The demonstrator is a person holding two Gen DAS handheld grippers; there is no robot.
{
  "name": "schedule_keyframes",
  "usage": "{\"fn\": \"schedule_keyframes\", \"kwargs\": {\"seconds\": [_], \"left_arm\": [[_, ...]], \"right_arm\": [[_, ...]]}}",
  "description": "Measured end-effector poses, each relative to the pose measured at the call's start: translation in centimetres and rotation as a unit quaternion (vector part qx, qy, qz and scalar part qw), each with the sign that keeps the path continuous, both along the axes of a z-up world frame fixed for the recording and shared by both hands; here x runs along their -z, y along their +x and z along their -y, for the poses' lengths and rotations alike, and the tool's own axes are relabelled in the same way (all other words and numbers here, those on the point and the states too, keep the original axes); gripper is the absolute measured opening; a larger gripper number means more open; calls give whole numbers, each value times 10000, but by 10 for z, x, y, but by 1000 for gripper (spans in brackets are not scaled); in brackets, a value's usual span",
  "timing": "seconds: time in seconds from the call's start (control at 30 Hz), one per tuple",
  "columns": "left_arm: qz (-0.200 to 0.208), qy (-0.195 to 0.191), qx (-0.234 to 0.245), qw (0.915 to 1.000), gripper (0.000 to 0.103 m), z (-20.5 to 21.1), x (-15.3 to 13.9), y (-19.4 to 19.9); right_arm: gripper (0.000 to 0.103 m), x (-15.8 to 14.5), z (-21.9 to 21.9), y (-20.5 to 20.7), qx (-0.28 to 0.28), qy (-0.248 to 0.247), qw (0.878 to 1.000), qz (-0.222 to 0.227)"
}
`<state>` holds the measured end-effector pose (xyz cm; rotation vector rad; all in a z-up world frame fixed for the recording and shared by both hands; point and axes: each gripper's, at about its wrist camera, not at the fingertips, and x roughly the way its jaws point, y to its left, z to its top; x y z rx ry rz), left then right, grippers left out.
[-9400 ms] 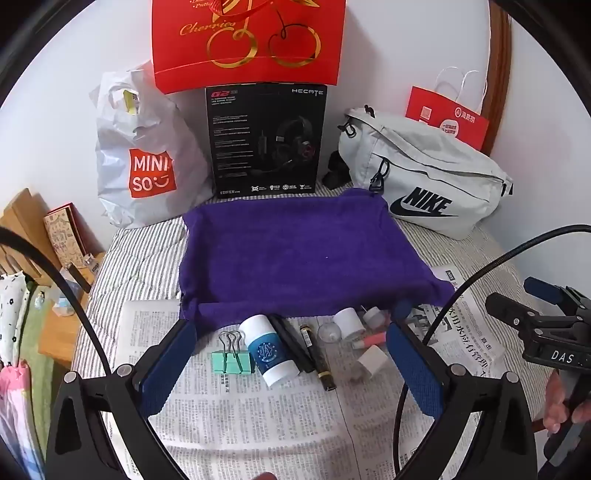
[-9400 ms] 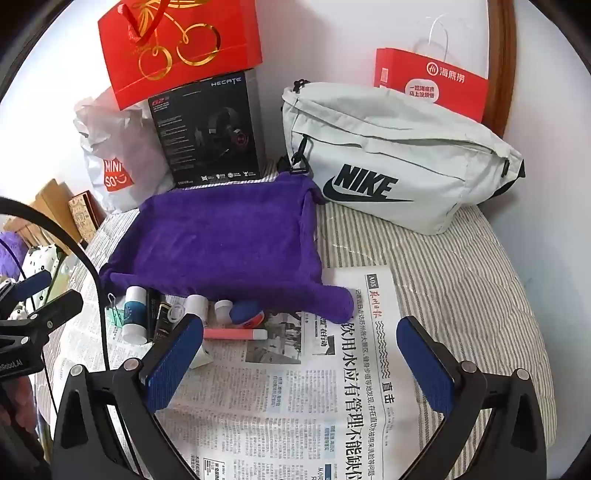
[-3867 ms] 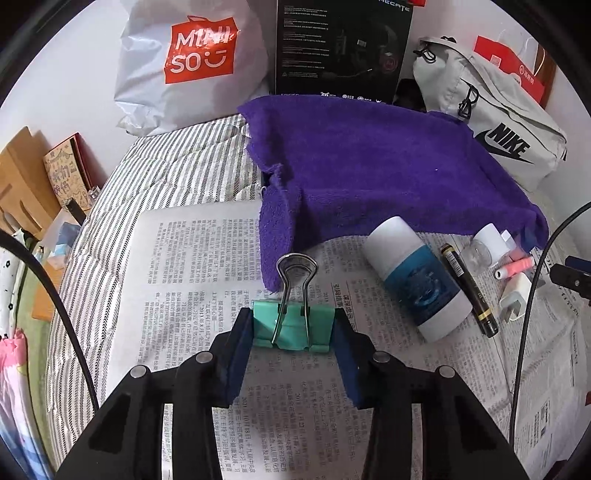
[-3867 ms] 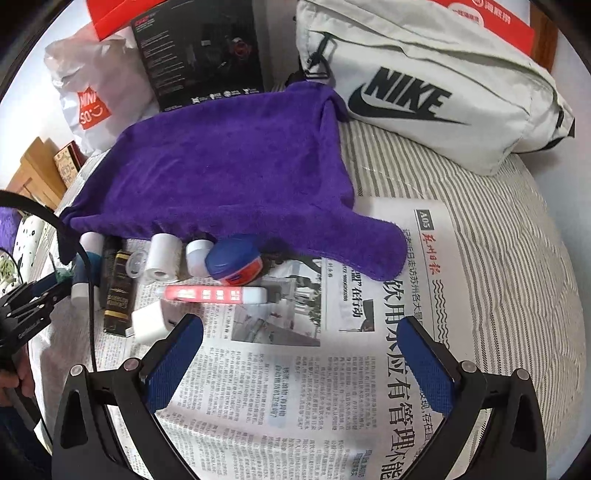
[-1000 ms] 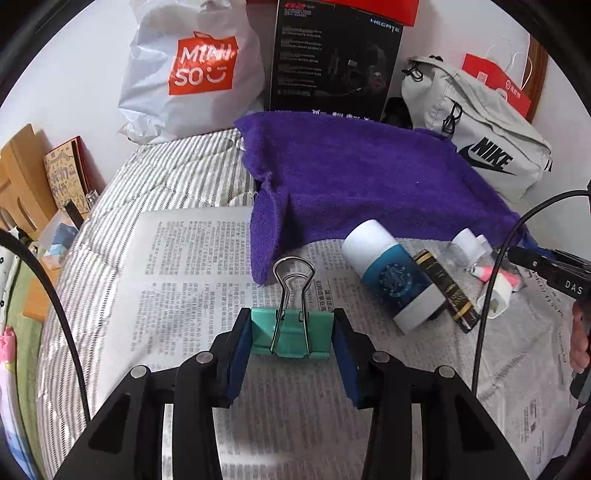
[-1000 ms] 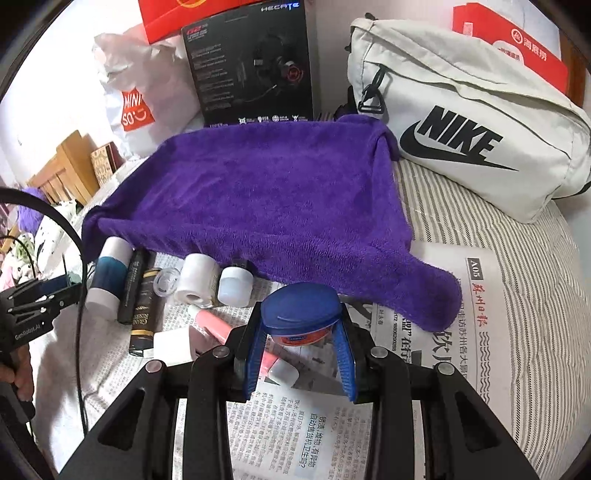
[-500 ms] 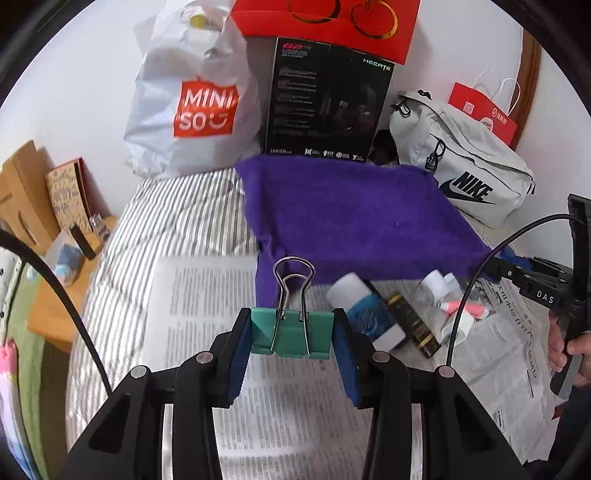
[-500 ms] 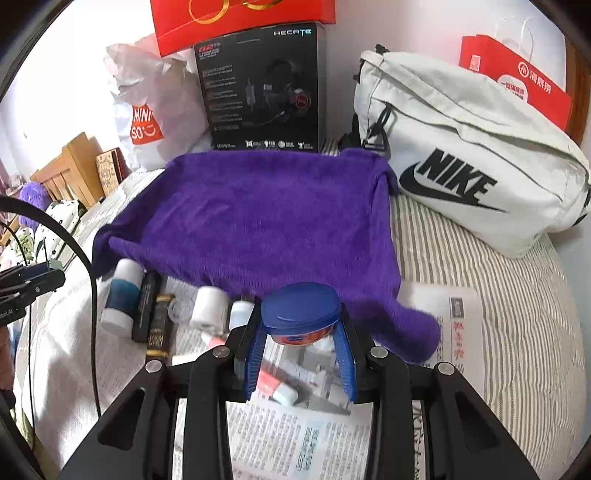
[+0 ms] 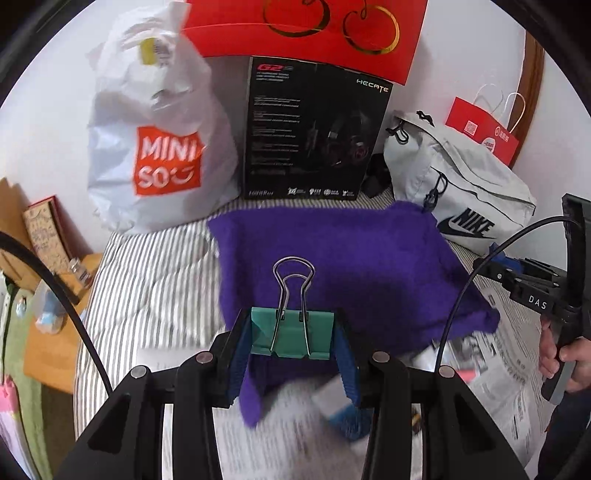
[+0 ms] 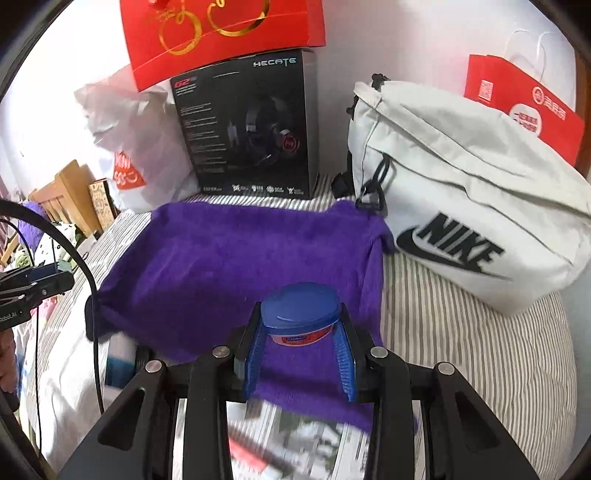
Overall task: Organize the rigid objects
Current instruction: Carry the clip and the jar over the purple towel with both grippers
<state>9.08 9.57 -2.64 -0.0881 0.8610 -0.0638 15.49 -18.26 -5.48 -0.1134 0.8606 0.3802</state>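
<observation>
My left gripper (image 9: 291, 338) is shut on a teal binder clip (image 9: 292, 332) with silver wire handles, held above the near left edge of the purple towel (image 9: 351, 254). My right gripper (image 10: 301, 332) is shut on a small jar with a blue lid (image 10: 300, 312), held above the near right part of the purple towel (image 10: 236, 254). A white and blue bottle (image 10: 120, 360) lies at the towel's near left edge in the right wrist view. Blurred small items lie on the newspaper (image 9: 495, 373) below.
At the back stand a white Miniso bag (image 9: 159, 147), a black headset box (image 9: 314, 133), a red gift bag (image 9: 306, 29) and a grey Nike bag (image 10: 461, 214). The striped bed cover (image 10: 480, 343) lies around the towel. A wooden side table (image 9: 48, 332) is at the left.
Both grippers have risen and moved forward over the near edge of the towel, each carrying its object. The items on the newspaper have dropped low in both views.
</observation>
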Motion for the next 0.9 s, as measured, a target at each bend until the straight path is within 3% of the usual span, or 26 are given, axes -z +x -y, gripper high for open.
{"fn": "schedule_keyframes", "kwargs": {"seconds": [0.27, 0.43, 0.73, 0.9], "left_arm": [[-172, 12, 144, 9997, 40, 10, 12, 62], [-456, -40, 179, 9988, 40, 10, 35, 92], [-737, -223, 79, 9970, 40, 5, 63, 125], [-881, -93, 78, 9960, 40, 8, 72, 136]], "right_arm": [[35, 7, -18, 49, -13, -141, 9999, -60], [35, 33, -29, 81, 18, -289, 9989, -360], [35, 64, -42, 116, 54, -578, 9959, -699], [35, 73, -46, 128, 55, -717, 9940, -820]]}}
